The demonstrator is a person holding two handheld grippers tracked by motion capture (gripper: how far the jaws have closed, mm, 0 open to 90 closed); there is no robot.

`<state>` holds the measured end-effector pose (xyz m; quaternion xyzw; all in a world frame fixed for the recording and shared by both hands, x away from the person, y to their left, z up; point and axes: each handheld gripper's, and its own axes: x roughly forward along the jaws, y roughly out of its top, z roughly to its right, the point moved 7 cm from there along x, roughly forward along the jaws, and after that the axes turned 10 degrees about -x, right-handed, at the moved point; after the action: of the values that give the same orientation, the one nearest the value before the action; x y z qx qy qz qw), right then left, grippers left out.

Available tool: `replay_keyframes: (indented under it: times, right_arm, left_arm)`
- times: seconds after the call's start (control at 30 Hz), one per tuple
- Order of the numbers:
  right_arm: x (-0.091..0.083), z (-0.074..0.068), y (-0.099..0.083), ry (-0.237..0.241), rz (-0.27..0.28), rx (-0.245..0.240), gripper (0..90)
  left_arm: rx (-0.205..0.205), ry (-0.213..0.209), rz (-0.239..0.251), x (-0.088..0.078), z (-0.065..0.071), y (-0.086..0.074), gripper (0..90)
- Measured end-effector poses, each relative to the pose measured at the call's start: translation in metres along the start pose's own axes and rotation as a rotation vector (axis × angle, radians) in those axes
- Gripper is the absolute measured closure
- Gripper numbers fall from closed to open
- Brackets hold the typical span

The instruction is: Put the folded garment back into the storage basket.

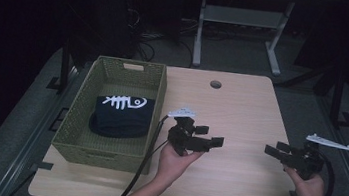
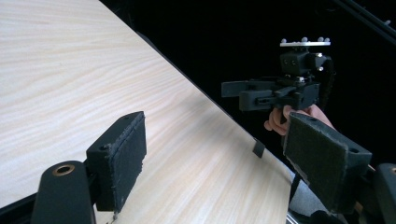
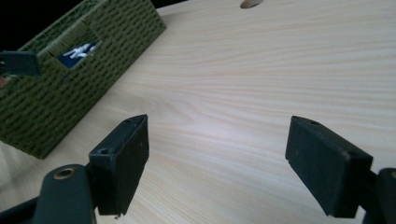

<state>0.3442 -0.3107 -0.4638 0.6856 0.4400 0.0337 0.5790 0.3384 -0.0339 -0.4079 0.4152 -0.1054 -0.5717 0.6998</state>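
Cloth: a dark folded cloth [image 1: 121, 116] with a white fish-bone print is seen lying inside the basket [image 1: 76, 106].
Basket: placed at the table's [image 1: 240, 116] left side.
Left gripper [image 1: 208, 137]: held wide, empty, just right of the basket.
Right gripper [image 1: 274, 149]: held wide, empty, near the table's right edge.
Risk: the basket could be knocked by the left gripper or dragged by its cable.

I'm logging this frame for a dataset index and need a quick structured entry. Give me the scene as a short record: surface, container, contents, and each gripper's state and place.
surface: light wooden table with a round hole near its far edge
container: green woven basket on the table's left side
contents: dark folded cloth with a white fish-bone print
left gripper: open, held above the table just right of the basket, holds nothing
right gripper: open, held near the table's right edge, holds nothing
facing: the two grippers point toward each other
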Motion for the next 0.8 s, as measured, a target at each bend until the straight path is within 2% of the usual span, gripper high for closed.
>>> replay_keyframes:
  times: [0.07, 0.17, 0.33, 0.43, 0.53, 0.63, 0.73, 0.8]
  right_arm:
    - [-0.001, 0.001, -0.004, -0.002, 0.004, 0.004, 21.2]
    - [-0.003, 0.002, -0.01, 0.003, 0.012, 0.013, 21.2]
    - [-0.004, 0.0, -0.019, -0.006, 0.01, 0.013, 21.2]
    - [-0.005, -0.003, -0.027, -0.015, 0.005, 0.003, 21.1]
    - [-0.008, -0.006, -0.036, -0.025, -0.011, -0.003, 21.1]
    - [-0.01, -0.009, -0.044, -0.025, -0.003, 0.002, 20.9]
    - [-0.014, -0.01, -0.05, -0.039, 0.005, -0.004, 20.4]
    - [-0.018, -0.011, -0.053, -0.063, 0.015, -0.015, 20.4]
  left_arm:
    - [0.015, 0.008, -0.001, 0.001, 0.0, -0.006, 20.5]
    - [0.006, -0.022, -0.009, 0.002, -0.001, -0.015, 20.5]
    - [0.005, -0.034, -0.034, 0.006, -0.001, -0.032, 20.5]
    - [0.05, -0.02, -0.037, 0.004, 0.002, -0.041, 20.5]
    - [0.073, -0.018, -0.034, 0.002, 0.003, -0.051, 20.5]
    - [0.079, -0.023, -0.035, 0.002, 0.003, -0.059, 20.5]
    - [0.11, -0.005, -0.033, 0.0, 0.003, -0.066, 20.5]
    - [0.16, 0.017, -0.009, -0.003, 0.005, -0.073, 20.6]
